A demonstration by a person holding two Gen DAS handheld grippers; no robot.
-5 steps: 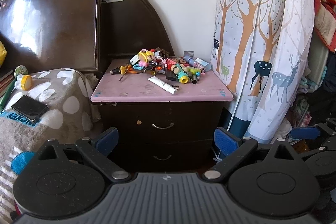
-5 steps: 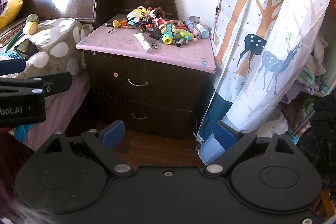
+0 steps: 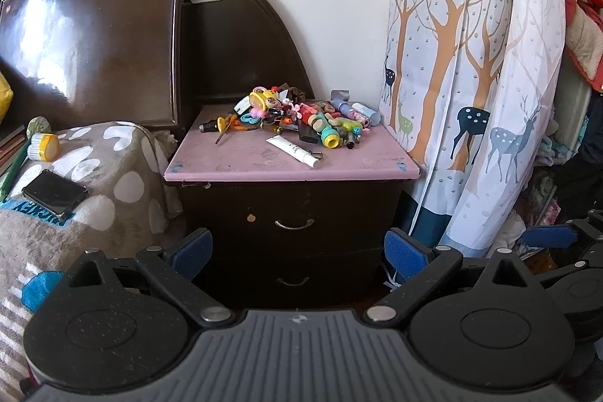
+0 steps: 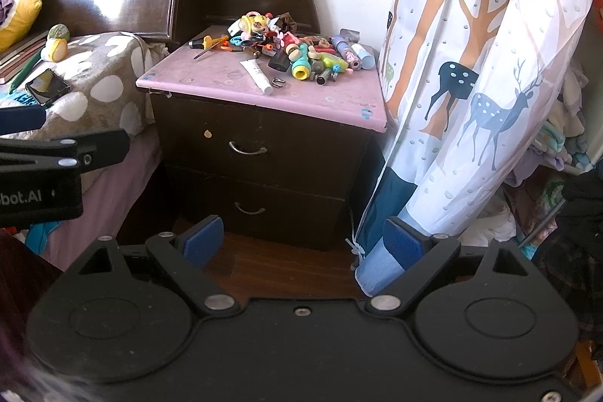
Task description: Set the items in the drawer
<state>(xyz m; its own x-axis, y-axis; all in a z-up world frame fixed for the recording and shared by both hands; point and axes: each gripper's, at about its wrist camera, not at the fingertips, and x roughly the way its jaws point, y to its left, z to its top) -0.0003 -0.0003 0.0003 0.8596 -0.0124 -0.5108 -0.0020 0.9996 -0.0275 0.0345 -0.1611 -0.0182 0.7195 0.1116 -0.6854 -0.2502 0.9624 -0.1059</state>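
A dark wooden nightstand with a pink top point(image 3: 241, 157) point(image 4: 211, 81) stands ahead. Its top drawer point(image 3: 294, 224) point(image 4: 248, 149) and bottom drawer point(image 3: 293, 281) point(image 4: 249, 210) are both closed. On the top lies a pile of small toys point(image 3: 312, 117) point(image 4: 301, 55), a white tube point(image 3: 292, 149) point(image 4: 257, 73) and a screwdriver point(image 3: 220, 127) point(image 4: 207, 45). My left gripper point(image 3: 297, 251) is open and empty, well back from the nightstand. My right gripper point(image 4: 301, 240) is open and empty, also back from it, above the wooden floor.
A bed with a spotted blanket point(image 3: 94, 176) point(image 4: 98, 81) and a phone point(image 3: 52, 193) point(image 4: 47, 86) lies left of the nightstand. A fabric wardrobe with a deer print point(image 3: 471, 100) point(image 4: 471, 81) stands close on the right. The left gripper shows at the left edge of the right wrist view point(image 4: 37, 172).
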